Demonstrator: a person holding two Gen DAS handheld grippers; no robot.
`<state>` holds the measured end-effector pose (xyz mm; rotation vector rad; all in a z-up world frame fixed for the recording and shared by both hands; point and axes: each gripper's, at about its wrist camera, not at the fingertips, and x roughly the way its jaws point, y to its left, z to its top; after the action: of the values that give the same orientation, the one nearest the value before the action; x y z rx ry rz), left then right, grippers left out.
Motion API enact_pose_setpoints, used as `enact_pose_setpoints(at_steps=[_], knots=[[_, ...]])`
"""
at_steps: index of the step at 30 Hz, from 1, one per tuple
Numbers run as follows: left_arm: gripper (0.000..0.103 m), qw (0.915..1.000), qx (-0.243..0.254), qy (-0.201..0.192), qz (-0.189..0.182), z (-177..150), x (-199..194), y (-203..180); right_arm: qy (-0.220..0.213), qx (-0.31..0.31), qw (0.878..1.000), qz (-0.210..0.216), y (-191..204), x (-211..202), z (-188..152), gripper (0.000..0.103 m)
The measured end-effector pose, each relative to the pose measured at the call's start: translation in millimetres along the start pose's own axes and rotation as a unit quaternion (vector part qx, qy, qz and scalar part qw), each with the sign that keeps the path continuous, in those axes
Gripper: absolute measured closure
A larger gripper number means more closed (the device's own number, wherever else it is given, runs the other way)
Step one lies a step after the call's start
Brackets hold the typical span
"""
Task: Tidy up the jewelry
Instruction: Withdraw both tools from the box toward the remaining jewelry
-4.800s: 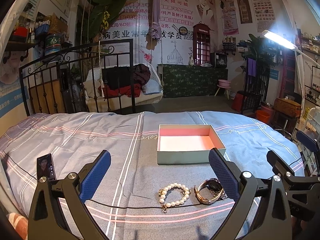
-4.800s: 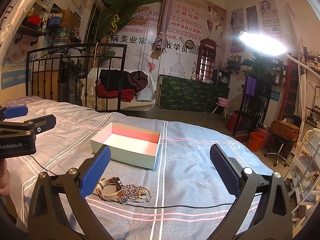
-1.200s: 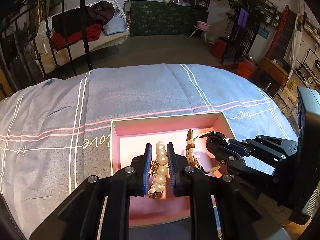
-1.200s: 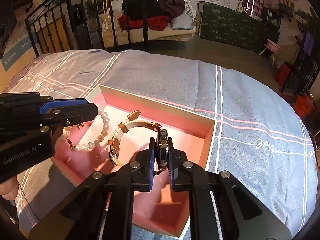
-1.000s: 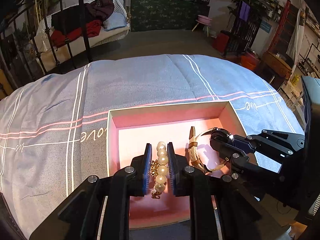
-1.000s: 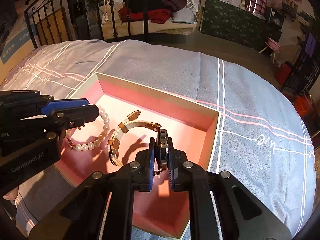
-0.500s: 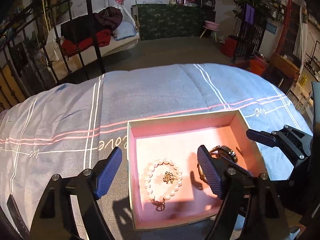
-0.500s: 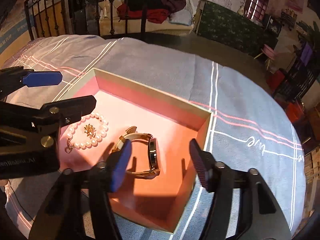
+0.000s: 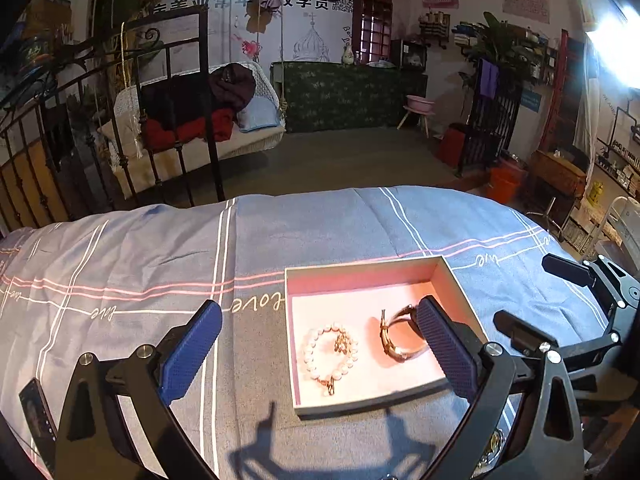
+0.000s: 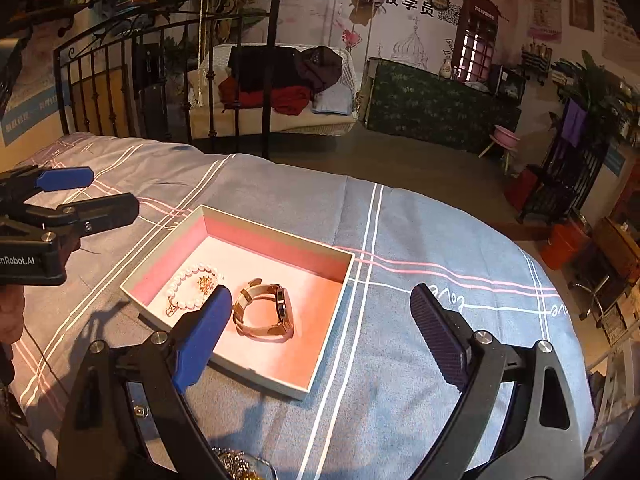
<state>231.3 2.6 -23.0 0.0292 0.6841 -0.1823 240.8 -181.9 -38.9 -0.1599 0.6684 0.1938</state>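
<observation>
A shallow square box [image 9: 456, 286] of pale grey-green card with a smooth pink lining sits open on the bed, on a blue-grey quilt [image 9: 160, 248] crossed by thin white and pink lines. Stitched cursive along one pink line reads "love", upside down from the left camera's side. Inside the box, on the left, lies a bracelet [image 9: 330, 354] of round white pearls in a loose ring, with a small gold charm in its middle and a gold clasp at the near end. Just beside it, on the right, a watch [image 10: 266, 312] rests on its edge, its tan strap curled into an oval and its round dark case rimmed in metal. The left gripper [image 9: 320, 352] hangs over the near left part of the box with its ribbed blue pads spread wide, having just been opening, nothing pressed between them. The right gripper [image 10: 320, 336] is likewise spread after opening, its pads apart above the box's near right edge and gripping nothing. The black body of the left one carries white lettering ending "nRobot.AI". At the near edge of the right view a heap of fine gold-coloured chain [image 10: 240, 464] shows on the quilt. A dark phone [image 9: 38, 412] lies near left. The far wall bears large Chinese characters, and a red booth door is marked "TELEPHONE".
</observation>
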Motion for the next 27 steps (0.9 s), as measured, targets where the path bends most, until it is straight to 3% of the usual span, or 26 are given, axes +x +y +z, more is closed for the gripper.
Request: enact_pose_setpoints(at_steps=[7, 10, 14, 16, 19, 27], knots=[[0.007, 0.9987, -0.024, 0.044, -0.008, -69, -4, 2, 0.018, 0.055, 0.998, 0.008, -15, -17, -53, 0.012], [0.007, 0.9949, -0.048, 0.077, -0.045, -98, 1, -1, 0.037, 0.087, 0.995, 0.037, -16, -21, -79, 0.013], [0.007, 0.9927, -0.010, 0.114, -0.039, -127, 6, -23, 0.069, 0.085, 0.993, 0.050, -9, -27, -110, 0.014], [0.006, 0.9933, 0.011, 0.111, -0.033, -134, 7, -34, 0.079, 0.082, 0.992, 0.060, -4, -30, -121, 0.022], [0.007, 0.9925, 0.025, 0.115, -0.034, -139, 12, -41, 0.097, 0.082, 0.989, 0.080, 5, -29, -132, 0.027], [0.008, 0.9919, 0.037, 0.119, -0.022, -147, 20, -44, 0.112, 0.070, 0.986, 0.099, 22, -17, -131, 0.027]])
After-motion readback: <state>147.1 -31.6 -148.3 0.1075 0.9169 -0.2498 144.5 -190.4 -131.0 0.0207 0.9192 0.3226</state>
